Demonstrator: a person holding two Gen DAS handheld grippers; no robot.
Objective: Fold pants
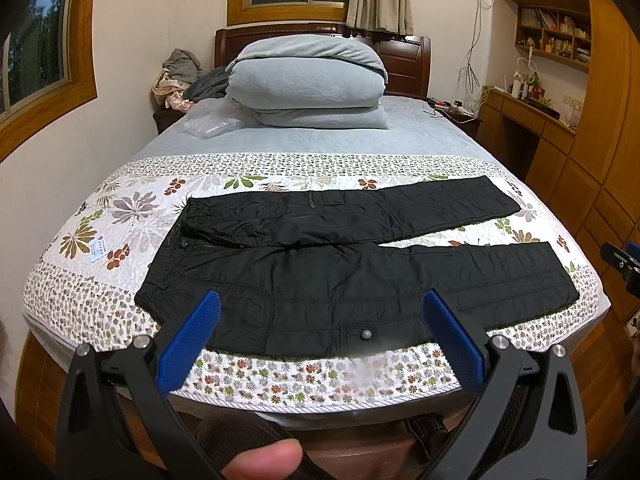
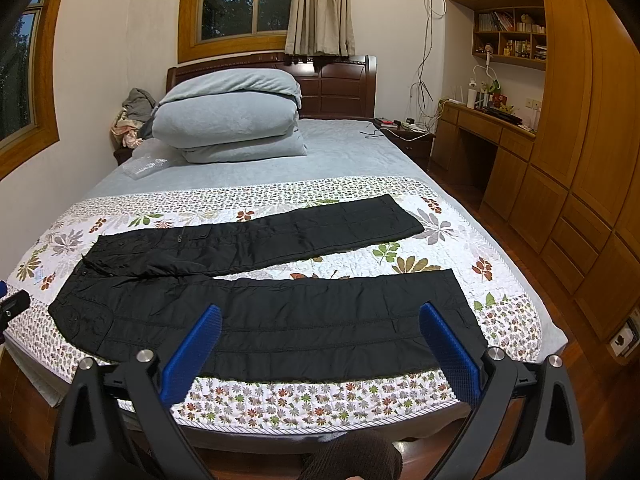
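- The left gripper (image 1: 320,320), black-framed with blue textured pads, hovers off the foot edge of the bed with its jaws spread wide and nothing between them; a thumb shows beneath it.
- The right gripper (image 2: 320,332), of the same build, hangs likewise off the bed's near edge, jaws spread wide and empty.
- Beyond both, the black quilted pants (image 1: 360,272) lie flat and unfolded on the white floral-patterned quilt (image 1: 280,376), waistband toward the left, the two legs stretched to the right with a narrow wedge of quilt showing between them.
- Judged from this, no fold has been made: the task stands at its opening step, the approach to the cloth.
- The next move likely calls for both grippers to come down onto the near leg's edge, one near the waist and one near the cuff, pinch the fabric, and carry it over the far leg so the legs stack evenly.
- A small blue-and-white label (image 1: 99,249) lies on the quilt left of the waistband; its print is too small to read.
- Farther back sits a stack of folded pale blue bedding (image 1: 308,80) against the dark wooden headboard (image 1: 404,64).
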